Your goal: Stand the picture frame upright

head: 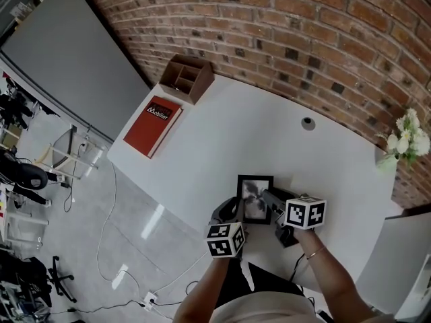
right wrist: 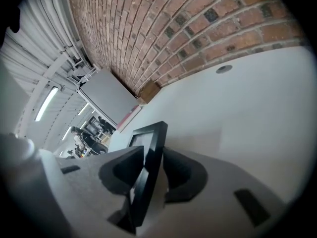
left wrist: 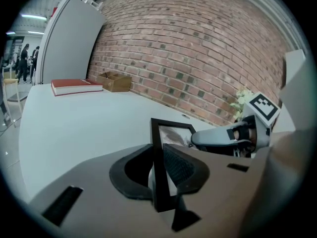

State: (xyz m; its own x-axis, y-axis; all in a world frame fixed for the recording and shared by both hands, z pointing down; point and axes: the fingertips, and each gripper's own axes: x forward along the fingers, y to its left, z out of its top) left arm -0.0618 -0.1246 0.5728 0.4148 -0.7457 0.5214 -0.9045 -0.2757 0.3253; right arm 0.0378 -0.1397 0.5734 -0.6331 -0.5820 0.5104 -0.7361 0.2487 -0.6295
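Observation:
A black picture frame (head: 256, 197) with a grey photo sits near the front edge of the white table (head: 222, 133), between both grippers. My left gripper (head: 236, 215) comes at it from the lower left. In the left gripper view its jaws (left wrist: 161, 175) are shut on the frame's black edge (left wrist: 159, 152), which stands upright between the pads. My right gripper (head: 269, 199) reaches in from the right, across the frame's face. In the right gripper view the frame (right wrist: 148, 167) leans at a slant between the jaws (right wrist: 148, 175), loosely, with a gap on the right side.
A red book (head: 153, 125) lies at the table's far left end, with a brown wooden organizer (head: 186, 77) behind it against the brick wall. White flowers (head: 407, 136) stand at the far right. A cable hole (head: 308, 122) sits mid-table. The table's front edge runs just below the grippers.

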